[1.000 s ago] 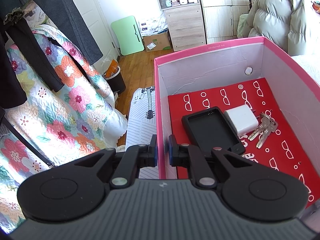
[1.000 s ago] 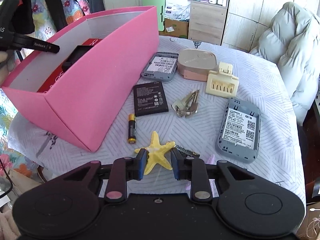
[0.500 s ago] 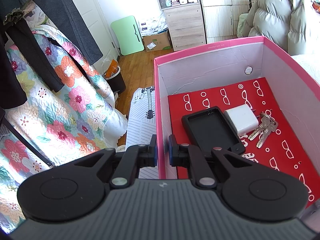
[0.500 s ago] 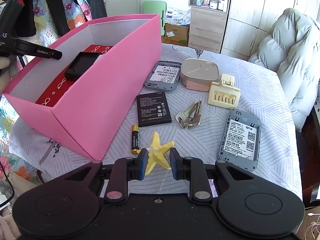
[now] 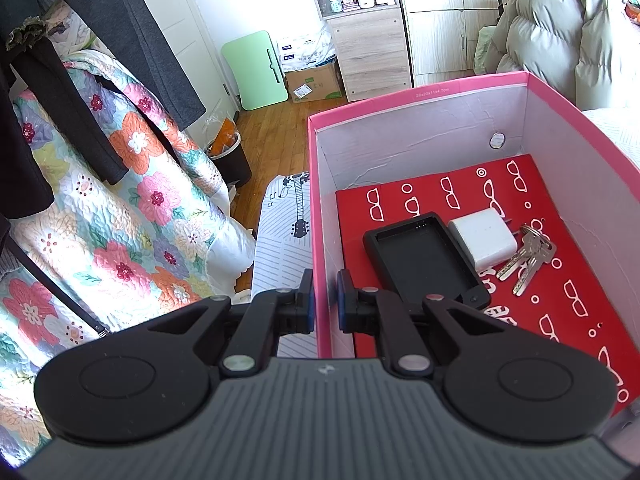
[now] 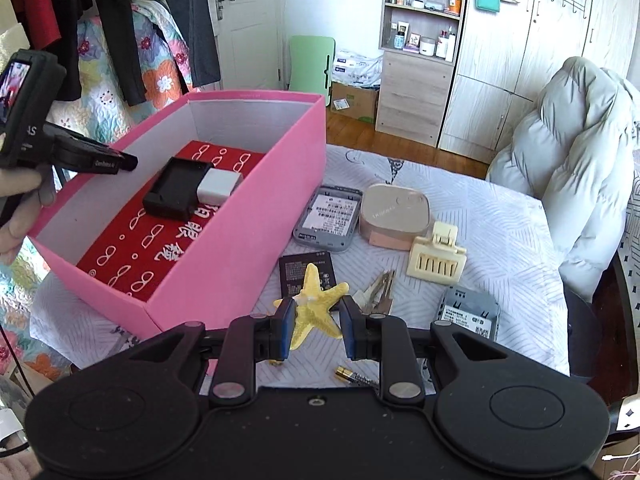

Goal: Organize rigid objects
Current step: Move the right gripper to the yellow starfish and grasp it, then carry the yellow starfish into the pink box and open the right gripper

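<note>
My right gripper is shut on a yellow starfish and holds it up above the table, right of the pink box. My left gripper is shut on the pink box's left wall; it also shows at the box's far side in the right wrist view. Inside the box lie a black tray, a white charger and keys.
On the table to the right of the box lie two grey devices, a beige case, a cream clip, a black battery pack, keys and an AA battery. A padded jacket hangs at the right.
My right gripper has lifted the starfish off the table and risen, so I now see into the box. The left gripper has not moved.
</note>
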Demonstrator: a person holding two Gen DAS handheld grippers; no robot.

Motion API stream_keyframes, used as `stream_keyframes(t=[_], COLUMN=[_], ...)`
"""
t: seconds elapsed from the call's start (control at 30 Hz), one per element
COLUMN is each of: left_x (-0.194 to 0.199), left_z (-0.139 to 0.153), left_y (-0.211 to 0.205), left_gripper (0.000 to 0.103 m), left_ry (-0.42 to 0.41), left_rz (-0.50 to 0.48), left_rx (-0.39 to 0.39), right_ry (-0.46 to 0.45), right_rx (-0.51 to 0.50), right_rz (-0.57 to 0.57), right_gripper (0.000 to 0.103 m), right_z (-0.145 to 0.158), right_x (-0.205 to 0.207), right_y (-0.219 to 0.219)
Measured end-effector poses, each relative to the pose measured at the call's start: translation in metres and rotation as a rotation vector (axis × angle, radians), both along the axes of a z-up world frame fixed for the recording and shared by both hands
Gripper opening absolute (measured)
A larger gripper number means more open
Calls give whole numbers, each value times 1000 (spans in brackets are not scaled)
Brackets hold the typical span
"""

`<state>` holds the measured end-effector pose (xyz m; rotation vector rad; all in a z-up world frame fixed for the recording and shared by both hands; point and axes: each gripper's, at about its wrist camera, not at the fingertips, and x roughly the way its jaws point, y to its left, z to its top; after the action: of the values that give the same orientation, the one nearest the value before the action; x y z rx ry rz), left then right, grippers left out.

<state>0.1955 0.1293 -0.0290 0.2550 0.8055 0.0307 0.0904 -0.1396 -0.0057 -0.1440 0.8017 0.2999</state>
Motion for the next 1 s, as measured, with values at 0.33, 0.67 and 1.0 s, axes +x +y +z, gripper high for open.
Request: stream_keyframes(t=[0.33,0.67,1.0], left_x=[0,0,-1], left_z=[-1,-1,-2], left_y=[0,0,4], left_gripper=[9,9,9], left_ry=[3,3,5], left_rz=[-1,-1,3], left_rx=[1,-2,-29], right_ry=[-134,-52,132], right_rx=[112,156,62], right_rz=[69,193,256], right_gripper=[28,28,28], right_z=[51,33,-10], right_x=[4,53,108], right_y=[30,81,114])
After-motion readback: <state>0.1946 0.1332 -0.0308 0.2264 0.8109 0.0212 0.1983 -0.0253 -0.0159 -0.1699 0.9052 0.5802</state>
